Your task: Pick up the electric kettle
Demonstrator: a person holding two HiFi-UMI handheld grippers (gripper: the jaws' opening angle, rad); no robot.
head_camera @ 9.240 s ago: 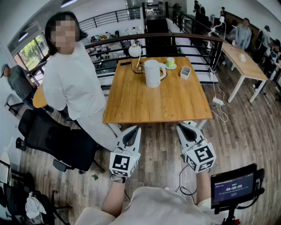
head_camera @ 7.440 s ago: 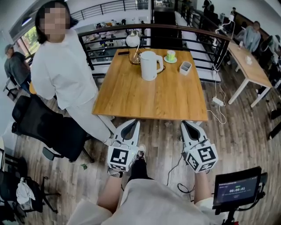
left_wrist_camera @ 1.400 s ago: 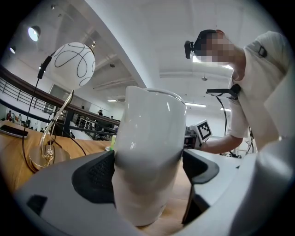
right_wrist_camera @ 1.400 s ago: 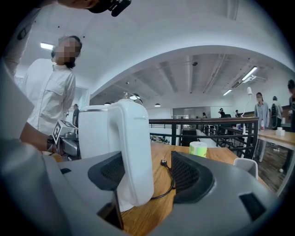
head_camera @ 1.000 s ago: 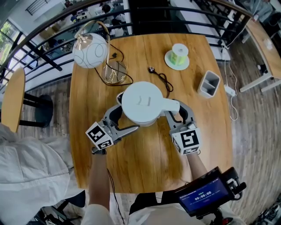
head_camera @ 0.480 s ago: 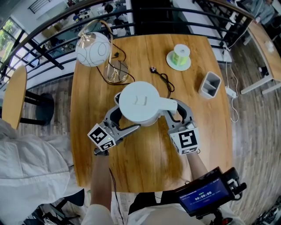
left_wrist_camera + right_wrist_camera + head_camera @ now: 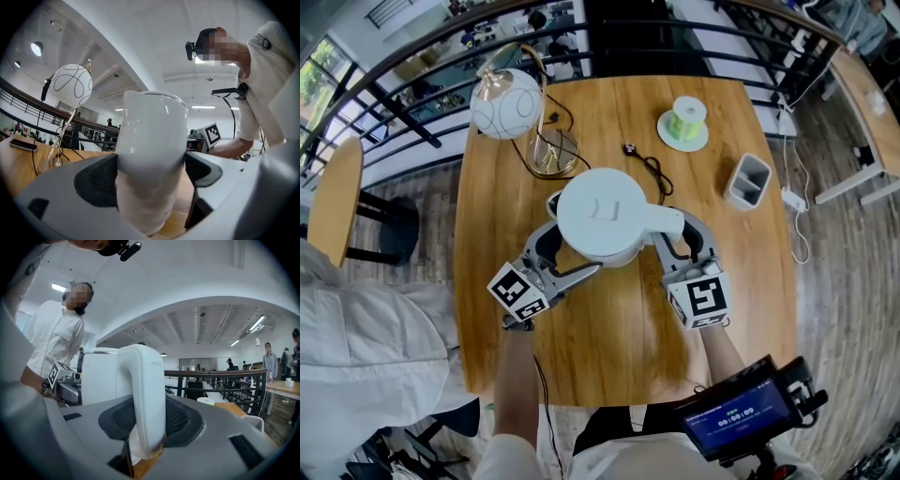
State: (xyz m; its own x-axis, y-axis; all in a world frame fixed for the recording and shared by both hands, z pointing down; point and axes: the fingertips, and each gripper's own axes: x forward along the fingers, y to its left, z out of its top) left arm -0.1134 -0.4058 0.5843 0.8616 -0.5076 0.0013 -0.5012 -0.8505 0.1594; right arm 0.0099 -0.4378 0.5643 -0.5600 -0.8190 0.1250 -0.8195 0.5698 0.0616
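Observation:
The white electric kettle [image 7: 602, 223] stands upright over the middle of the wooden table [image 7: 619, 356], its handle [image 7: 667, 225] pointing right. My left gripper [image 7: 565, 251] comes in from the near left and is shut on the kettle's round body [image 7: 150, 154], with a dark pad pressed on each side. My right gripper [image 7: 680, 234] is shut on the handle [image 7: 147, 399], which fills the gap between its pads. Whether the base rests on the table I cannot tell.
Behind the kettle a lamp with a white globe [image 7: 508, 103] stands on a gold base [image 7: 548, 150], with a black cord [image 7: 645, 167] beside it. A green cup on a saucer [image 7: 684, 120] and a grey holder [image 7: 745, 178] are at the far right. A person in white [image 7: 356, 347] stands left of the table.
Both grippers keep their hold on the kettle in the same place. Only the head view has shifted a little.

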